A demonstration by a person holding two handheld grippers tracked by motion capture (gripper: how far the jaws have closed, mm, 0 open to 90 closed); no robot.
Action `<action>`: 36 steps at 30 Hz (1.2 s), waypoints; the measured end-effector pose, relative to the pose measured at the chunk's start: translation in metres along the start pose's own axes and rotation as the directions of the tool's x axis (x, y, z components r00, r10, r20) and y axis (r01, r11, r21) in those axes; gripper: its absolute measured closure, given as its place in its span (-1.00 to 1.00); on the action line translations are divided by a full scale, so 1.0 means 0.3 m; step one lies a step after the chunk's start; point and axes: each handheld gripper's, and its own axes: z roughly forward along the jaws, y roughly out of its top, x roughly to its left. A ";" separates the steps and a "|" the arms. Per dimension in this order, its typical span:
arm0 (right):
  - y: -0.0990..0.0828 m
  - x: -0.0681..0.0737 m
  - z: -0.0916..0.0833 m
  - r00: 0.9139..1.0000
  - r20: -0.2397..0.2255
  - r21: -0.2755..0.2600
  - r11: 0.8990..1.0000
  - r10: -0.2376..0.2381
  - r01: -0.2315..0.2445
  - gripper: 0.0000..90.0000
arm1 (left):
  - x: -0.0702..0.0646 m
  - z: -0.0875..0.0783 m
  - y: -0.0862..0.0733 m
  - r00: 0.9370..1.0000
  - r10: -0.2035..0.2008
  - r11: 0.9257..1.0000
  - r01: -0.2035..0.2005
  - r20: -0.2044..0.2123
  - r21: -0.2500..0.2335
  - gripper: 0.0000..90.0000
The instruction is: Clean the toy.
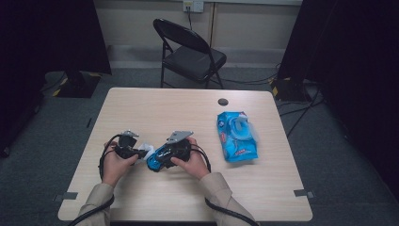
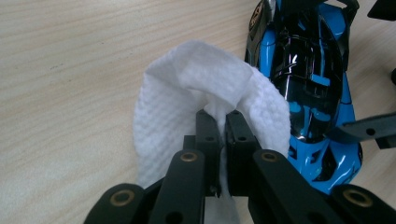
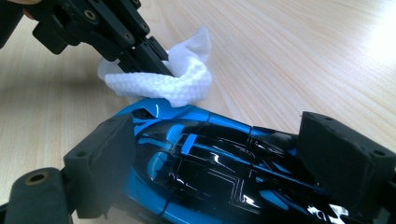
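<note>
Toy car (image 3: 210, 172) — blue and black — sits on our table (image 1: 188, 113), clamped across its body by our right gripper (image 3: 224, 163); our left gripper (image 2: 223, 122) pinches a white wipe (image 2: 187, 93) against its end.

Wipe pack (image 1: 237, 136) right; tabletop (image 1: 160, 108) beyond open

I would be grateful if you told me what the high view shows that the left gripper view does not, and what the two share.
High view alone: the blue wipes pack lying right of the hands, a black folding chair behind the table, and the person's sleeves.

Left gripper view alone: the weave of the white wipe, and the left hand-held gripper with its jaws shut on that wipe beside the car's edge.

Both: the blue and black toy car, the wipe, the wooden tabletop, and the right hand-held gripper holding the car.
</note>
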 end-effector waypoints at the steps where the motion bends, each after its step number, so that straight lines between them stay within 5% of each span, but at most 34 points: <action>1: 0.000 0.000 0.000 1.000 0.000 0.000 1.000 0.000 0.000 -0.74 | -0.001 0.003 0.003 1.000 0.000 1.000 0.000 -0.003 -0.002 0.92; 25: 0.000 0.000 0.000 1.000 0.001 0.000 1.000 0.000 0.000 -0.74 | -0.020 0.067 0.084 1.000 0.031 0.999 -0.031 -0.007 0.019 0.92; 36: 0.000 0.000 0.000 1.000 0.001 0.001 1.000 0.001 -0.001 -0.74 | -0.027 0.098 0.113 1.000 0.005 1.000 -0.005 0.002 0.004 0.92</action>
